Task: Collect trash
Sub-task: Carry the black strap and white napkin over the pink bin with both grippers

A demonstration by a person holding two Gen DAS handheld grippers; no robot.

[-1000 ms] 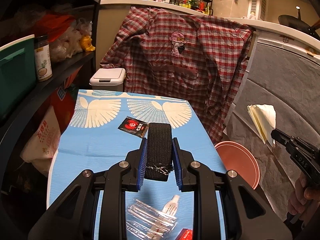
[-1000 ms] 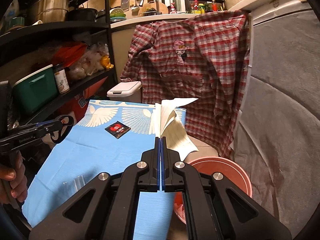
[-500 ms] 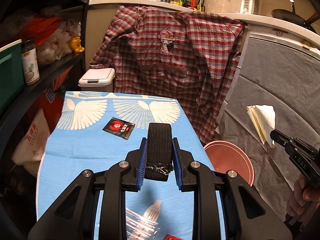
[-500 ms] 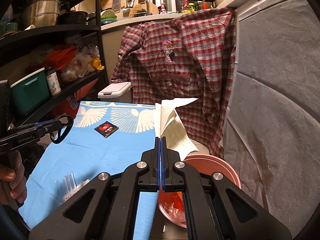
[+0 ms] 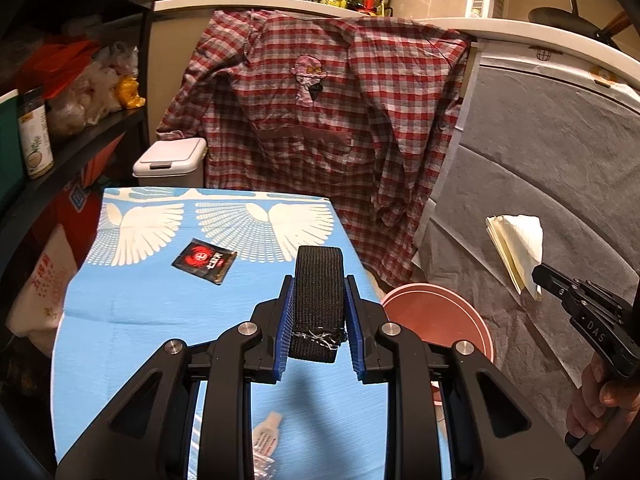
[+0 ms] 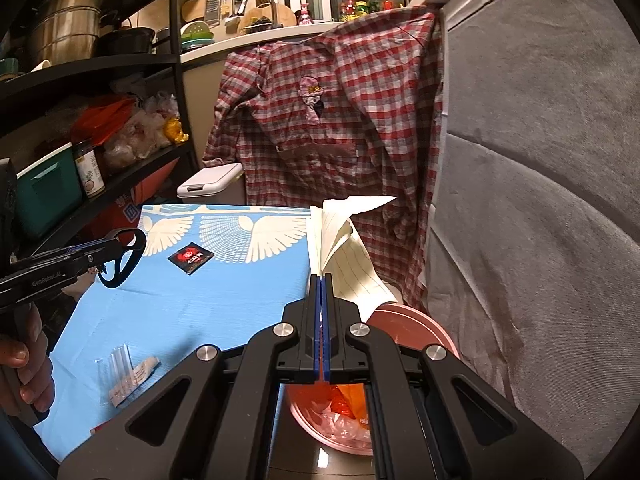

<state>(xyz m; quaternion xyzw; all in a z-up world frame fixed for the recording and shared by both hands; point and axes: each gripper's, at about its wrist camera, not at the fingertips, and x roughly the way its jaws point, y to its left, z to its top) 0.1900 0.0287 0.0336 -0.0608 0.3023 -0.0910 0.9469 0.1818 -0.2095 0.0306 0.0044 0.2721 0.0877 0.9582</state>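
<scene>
The left gripper (image 5: pixel 319 322) clamps a black strap (image 5: pixel 319 300) above the blue table (image 5: pixel 140 320). The right gripper (image 6: pixel 322 320) pinches folded paper (image 6: pixel 344 248) over the pink bin (image 6: pixel 420 328), probably positioned for release; a sachet (image 5: pixel 204 260) remains uncollected.

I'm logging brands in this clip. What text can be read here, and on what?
"GenRobot.AI": side of the left gripper.
"DAS": side of the right gripper, rest cut off.
Black sachet: red crab logo, characters too small to read.
Jar, red box and white sack: print too blurred to read.
</scene>
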